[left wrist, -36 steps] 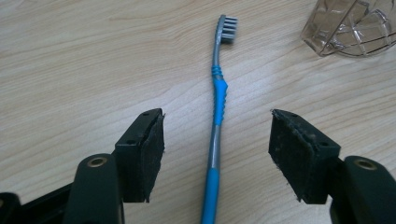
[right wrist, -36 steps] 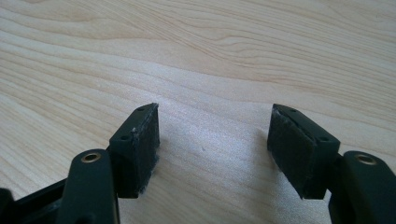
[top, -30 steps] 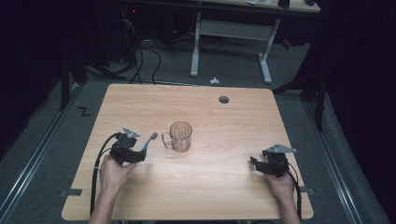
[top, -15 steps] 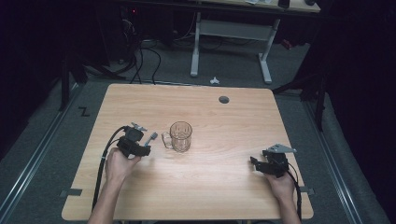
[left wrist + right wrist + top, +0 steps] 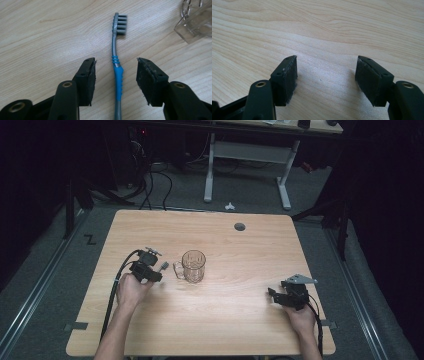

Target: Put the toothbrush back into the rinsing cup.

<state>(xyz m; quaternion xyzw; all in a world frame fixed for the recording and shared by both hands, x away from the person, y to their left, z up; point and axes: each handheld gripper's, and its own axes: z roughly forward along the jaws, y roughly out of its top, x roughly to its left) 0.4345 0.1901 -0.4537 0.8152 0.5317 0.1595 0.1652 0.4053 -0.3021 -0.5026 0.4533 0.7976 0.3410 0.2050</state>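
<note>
Since the earlier high view, the left gripper [image 5: 159, 271] has been carried across the bench [image 5: 240, 330] toward the glass mug [image 5: 193, 266], and its jaws have just been closing, with the toothbrush [image 5: 116, 62] lying between them. In the left gripper view the toothbrush is seen flat on the wood, its grey bristled head pointing away from the gripper and its blue grip section set between the two black pads. A gap of bare wood is visible on each side of the handle, so the toothbrush is not yet pressed and the gripper is released around it. A corner of the glass mug is caught at the upper right of that view, near the brush head but apart from it. In the high view the mug is found upright near the middle of the bench, its handle turned toward the left gripper; the toothbrush itself is small there and is perhaps the pale sliver just beside the mug's handle. The right gripper [image 5: 278, 296] is held low at the near right of the bench, well apart from the mug, its jaws spread wide over bare wood with nothing between them.
</note>
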